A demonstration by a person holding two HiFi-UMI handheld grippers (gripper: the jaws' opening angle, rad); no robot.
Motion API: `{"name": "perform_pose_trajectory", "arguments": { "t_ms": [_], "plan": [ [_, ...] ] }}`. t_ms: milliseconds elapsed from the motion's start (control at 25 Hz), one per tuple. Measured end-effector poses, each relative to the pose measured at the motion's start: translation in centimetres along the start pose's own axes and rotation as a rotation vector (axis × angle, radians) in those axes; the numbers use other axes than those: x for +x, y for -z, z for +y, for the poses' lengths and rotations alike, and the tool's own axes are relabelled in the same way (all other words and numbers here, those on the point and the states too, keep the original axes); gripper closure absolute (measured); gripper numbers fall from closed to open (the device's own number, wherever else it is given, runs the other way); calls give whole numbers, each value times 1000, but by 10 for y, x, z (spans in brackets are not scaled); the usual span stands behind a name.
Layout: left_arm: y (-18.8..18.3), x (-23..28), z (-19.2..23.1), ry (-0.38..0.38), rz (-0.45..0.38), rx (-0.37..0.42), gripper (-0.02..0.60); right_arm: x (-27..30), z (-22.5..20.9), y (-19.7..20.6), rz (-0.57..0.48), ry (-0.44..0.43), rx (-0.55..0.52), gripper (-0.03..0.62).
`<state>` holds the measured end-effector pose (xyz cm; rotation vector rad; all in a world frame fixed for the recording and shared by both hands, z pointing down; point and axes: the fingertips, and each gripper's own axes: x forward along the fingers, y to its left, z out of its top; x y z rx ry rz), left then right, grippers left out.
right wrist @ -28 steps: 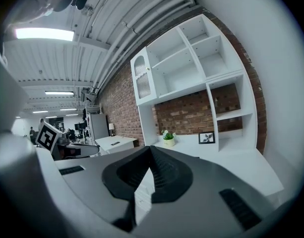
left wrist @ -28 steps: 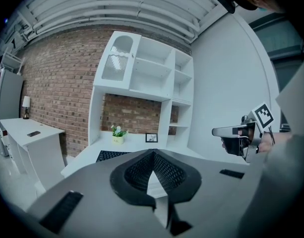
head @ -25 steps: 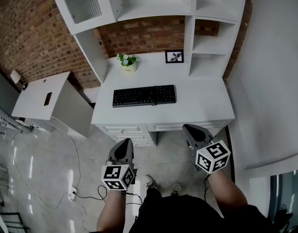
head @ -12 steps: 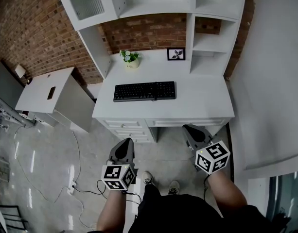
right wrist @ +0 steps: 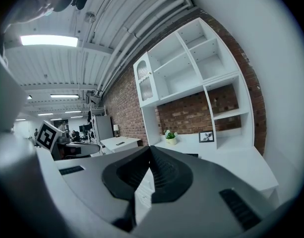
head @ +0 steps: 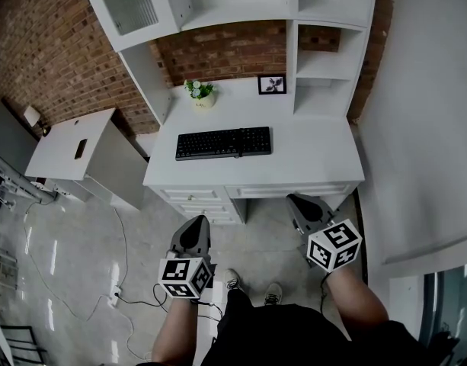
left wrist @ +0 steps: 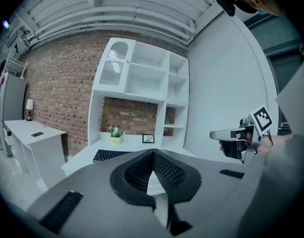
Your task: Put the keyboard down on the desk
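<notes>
- standing back from the desk [head: 313,158], we are holding both grippers low in the head view, well apart from its front edge.
- we are keeping the left gripper [head: 195,226] with its jaws pressed together on nothing, and the right gripper [head: 302,204] is closed and empty in the same way.
- the keyboard [head: 223,143] is lying flat on the desk top, a little left of the frame's centre, in front of the small plant [head: 200,94] and the picture frame [head: 272,85], with neither gripper touching it.
- against a second ago, little is changing: desk and keyboard are sitting slightly higher in the frame, the keyboard is keeping its place on the desk, and the grippers are staying at the bottom.
- we are judging the putting-down as already done, with nothing left to release.
</notes>
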<state>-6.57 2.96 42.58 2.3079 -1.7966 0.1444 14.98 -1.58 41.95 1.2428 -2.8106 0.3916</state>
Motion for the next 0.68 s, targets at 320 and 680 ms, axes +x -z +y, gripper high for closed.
{"name": "perform_pose_trajectory", "arguments": {
  "t_ms": [320,680],
  "plan": [
    [-2,-5,-6,6,-3,2,563,-6,4,-2,-2,-3,0,577],
    [0,-11,-1,6,-8,-4,563,-5,12,1,-5,-8,3,577]
  ]
}}
